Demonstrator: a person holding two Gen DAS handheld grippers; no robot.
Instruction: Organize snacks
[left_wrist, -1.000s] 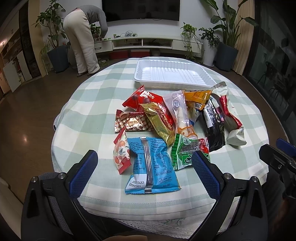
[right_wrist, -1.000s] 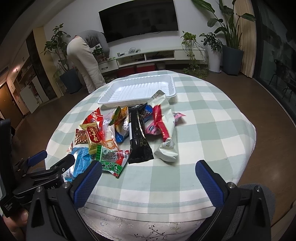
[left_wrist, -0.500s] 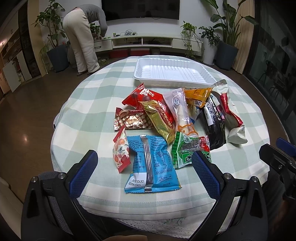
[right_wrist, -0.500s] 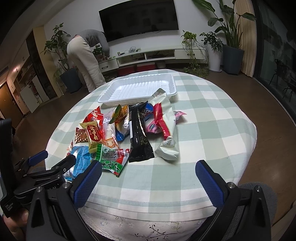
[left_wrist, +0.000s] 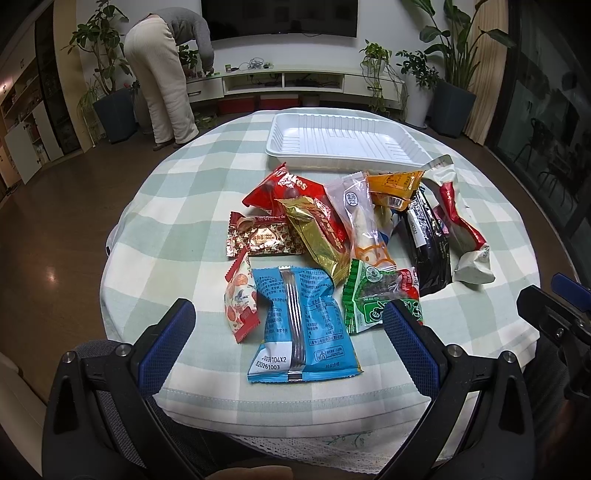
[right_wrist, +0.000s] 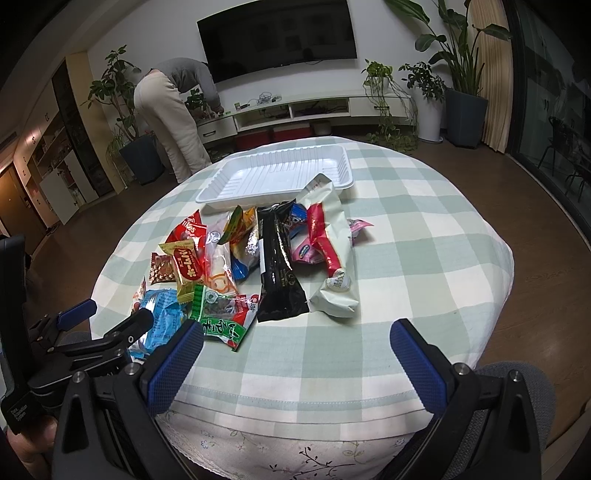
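Observation:
A pile of snack packets lies in the middle of the round checked table (left_wrist: 173, 206). Nearest is a blue packet (left_wrist: 303, 325), with a green one (left_wrist: 380, 299), a black one (left_wrist: 428, 243) and a white-and-red one (left_wrist: 461, 229) to its right. An empty white tray (left_wrist: 343, 138) stands behind the pile, also in the right wrist view (right_wrist: 280, 175). My left gripper (left_wrist: 288, 339) is open, hovering at the table's front edge with the blue packet between its fingers' line. My right gripper (right_wrist: 295, 358) is open and empty over the front edge, before the black packet (right_wrist: 277, 266).
A person (left_wrist: 162, 74) bends over at a TV cabinet (left_wrist: 280, 79) behind the table. Potted plants (left_wrist: 450, 74) stand along the far wall. Bare cloth lies to the right of the pile (right_wrist: 424, 240). The left gripper shows in the right wrist view (right_wrist: 96, 332).
Both grippers have eased slightly forward toward the pile. The packets and tray have not moved.

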